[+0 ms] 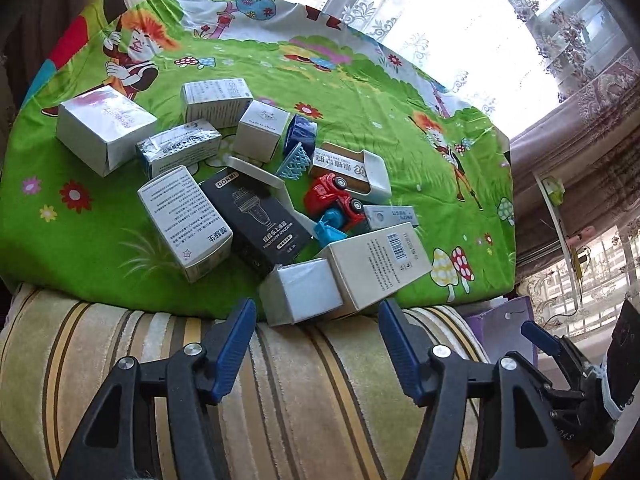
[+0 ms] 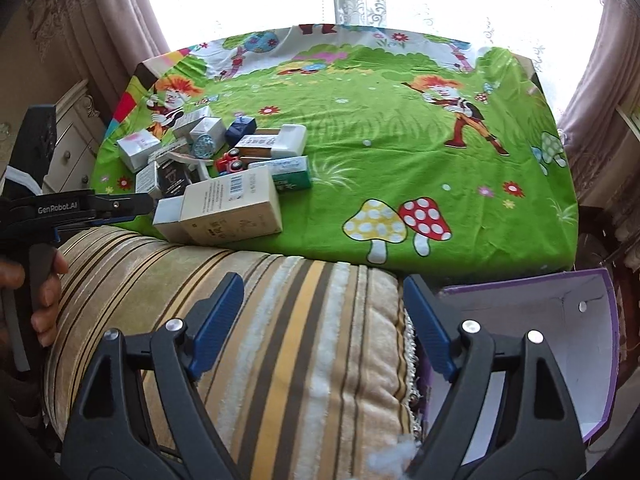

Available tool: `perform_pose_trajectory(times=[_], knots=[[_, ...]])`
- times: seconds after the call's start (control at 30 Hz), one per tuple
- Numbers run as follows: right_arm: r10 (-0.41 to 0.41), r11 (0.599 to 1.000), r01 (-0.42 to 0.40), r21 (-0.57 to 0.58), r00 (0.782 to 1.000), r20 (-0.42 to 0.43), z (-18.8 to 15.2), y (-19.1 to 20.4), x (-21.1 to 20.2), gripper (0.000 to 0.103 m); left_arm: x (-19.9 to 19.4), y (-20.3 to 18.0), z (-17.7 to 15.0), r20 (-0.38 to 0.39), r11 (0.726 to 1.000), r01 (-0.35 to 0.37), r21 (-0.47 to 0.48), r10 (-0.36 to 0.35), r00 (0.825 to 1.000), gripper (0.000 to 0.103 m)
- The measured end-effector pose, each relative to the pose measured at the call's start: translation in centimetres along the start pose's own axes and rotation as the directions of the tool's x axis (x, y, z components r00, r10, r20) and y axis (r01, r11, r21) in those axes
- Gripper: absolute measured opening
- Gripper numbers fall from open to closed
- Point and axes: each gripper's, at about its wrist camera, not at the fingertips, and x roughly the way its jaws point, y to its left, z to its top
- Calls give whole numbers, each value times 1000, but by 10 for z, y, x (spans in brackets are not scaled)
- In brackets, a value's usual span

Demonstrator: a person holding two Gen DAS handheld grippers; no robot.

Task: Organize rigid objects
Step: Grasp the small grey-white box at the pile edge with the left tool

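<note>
The left gripper (image 1: 317, 316) hangs with its jaws apart and nothing between them, above the striped plush cushion (image 1: 280, 380). The right gripper (image 2: 323, 300) is likewise spread and empty over the same cushion, beside the open purple cardboard box (image 2: 560, 320). The rigid objects lie in a cluttered pile on the green cartoon-print cloth (image 1: 380, 112) covering the worktop: white cartons, a black rectangular carton (image 1: 256, 220), a red toy car (image 1: 332, 198).

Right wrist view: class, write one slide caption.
Open right claw over striped cushion, facing cluttered boxes on cartoon cloth.
</note>
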Motion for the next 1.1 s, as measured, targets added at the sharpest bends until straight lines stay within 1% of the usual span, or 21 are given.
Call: perform_pose_trajectory(times=[0.07, 0.1, 0.17, 0.23, 0.3, 0.4, 0.43, 0.5, 0.63, 0.73, 0.83, 0.93, 1.0, 1.03, 1.07, 1.1], knots=[[12, 999, -13, -31, 1000, -19, 2, 7, 6, 86, 3, -5, -1, -20, 996, -32, 85, 34, 999, 65], [16, 999, -17, -45, 999, -29, 3, 10, 9, 86, 4, -9, -1, -25, 990, -51, 135, 55, 998, 65], [28, 998, -31, -62, 999, -45, 6, 15, 14, 86, 7, -16, -2, -36, 970, -68, 232, 79, 996, 65], [56, 996, -59, -64, 997, -59, 8, 19, 17, 86, 10, -23, -1, -53, 946, -59, 317, 79, 995, 65], [78, 995, -83, -64, 994, -72, 13, 23, 19, 87, 15, -29, 0, -81, 914, -35, 404, 74, 994, 65], [87, 992, -93, -83, 993, -74, 19, 32, 21, 89, 20, -34, 0, -72, 847, -60, 529, 115, 991, 65], [85, 992, -91, -90, 994, -74, 22, 34, 22, 90, 21, -34, 0, -69, 830, -60, 554, 117, 991, 65], [91, 991, -98, -94, 993, -80, 25, 38, 25, 91, 22, -34, 3, -71, 811, -40, 584, 100, 992, 65], [117, 989, -125, -79, 988, -96, 30, 43, 35, 91, 28, -32, 6, -83, 782, -6, 623, 74, 994, 65], [128, 988, -136, -74, 986, -108, 31, 47, 41, 91, 32, -33, 6, -115, 766, 33, 642, 54, 992, 65], [132, 987, -141, -73, 985, -112, 32, 50, 44, 91, 38, -35, 4, -115, 746, 26, 665, 68, 991, 65], [138, 988, -146, -57, 984, -113, 34, 50, 48, 91, 40, -37, 2, -131, 734, 43, 678, 64, 989, 64], [146, 988, -152, -43, 983, -114, 34, 50, 51, 91, 44, -38, 0, -135, 726, 32, 687, 84, 987, 60], [148, 988, -153, -34, 982, -115, 34, 50, 52, 91, 46, -38, -1, -128, 720, 20, 694, 97, 987, 57], [151, 988, -155, -28, 982, -116, 35, 50, 53, 91, 46, -39, -2, -121, 717, 8, 697, 106, 987, 51], [153, 987, -157, -23, 981, -117, 35, 50, 54, 91, 46, -38, -1, -116, 718, 3, 696, 108, 987, 51]])
